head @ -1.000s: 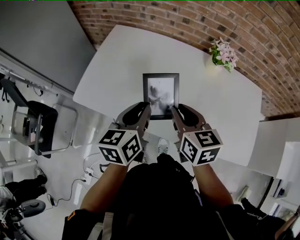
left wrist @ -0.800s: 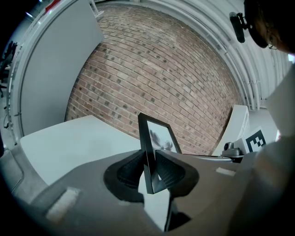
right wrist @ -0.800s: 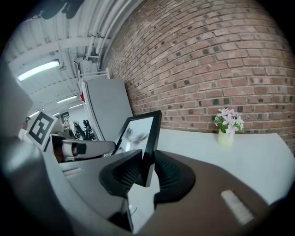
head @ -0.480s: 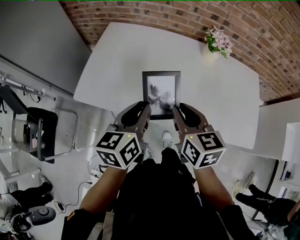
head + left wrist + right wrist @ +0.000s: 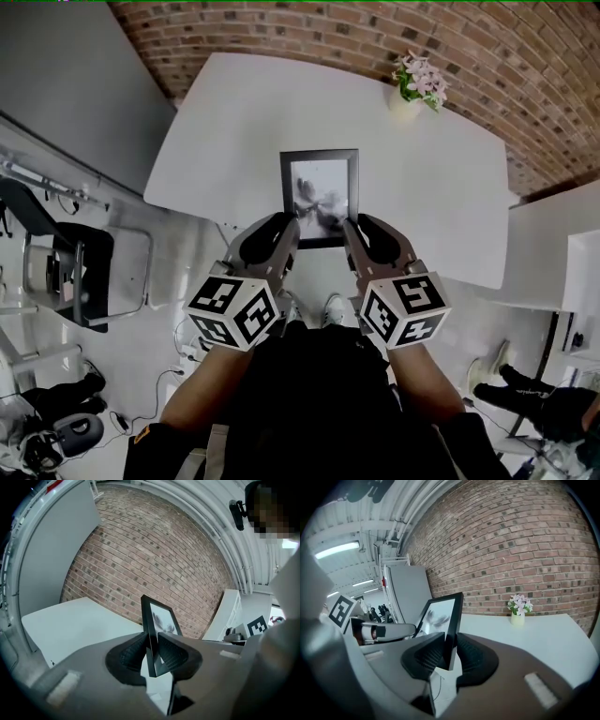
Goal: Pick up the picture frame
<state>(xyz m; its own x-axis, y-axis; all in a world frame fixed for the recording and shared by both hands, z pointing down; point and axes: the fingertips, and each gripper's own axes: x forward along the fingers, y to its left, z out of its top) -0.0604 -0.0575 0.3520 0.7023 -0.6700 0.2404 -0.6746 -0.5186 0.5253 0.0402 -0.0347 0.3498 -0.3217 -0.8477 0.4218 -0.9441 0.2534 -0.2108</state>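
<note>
A black picture frame [image 5: 320, 195] with a grey print hangs just above the near edge of the white table [image 5: 234, 112], held at its two lower corners. My left gripper [image 5: 287, 228] is shut on the frame's left edge, and my right gripper [image 5: 353, 229] on its right edge. In the left gripper view the frame [image 5: 161, 620] stands edge-on between the ribbed pads of that gripper [image 5: 152, 654]. In the right gripper view the frame [image 5: 440, 613] is likewise pinched by the gripper [image 5: 449, 654], tilted up off the table [image 5: 543, 634].
A small vase of pink flowers [image 5: 418, 82] stands at the table's far right, close to the brick wall [image 5: 309, 28]. A chair [image 5: 89, 267] is on the floor at left. A white cabinet [image 5: 562, 272] stands at right. Bags and cables lie on the floor.
Both grippers have carried the frame a little upward and back toward the person. The grips on its two edges are unchanged.
</note>
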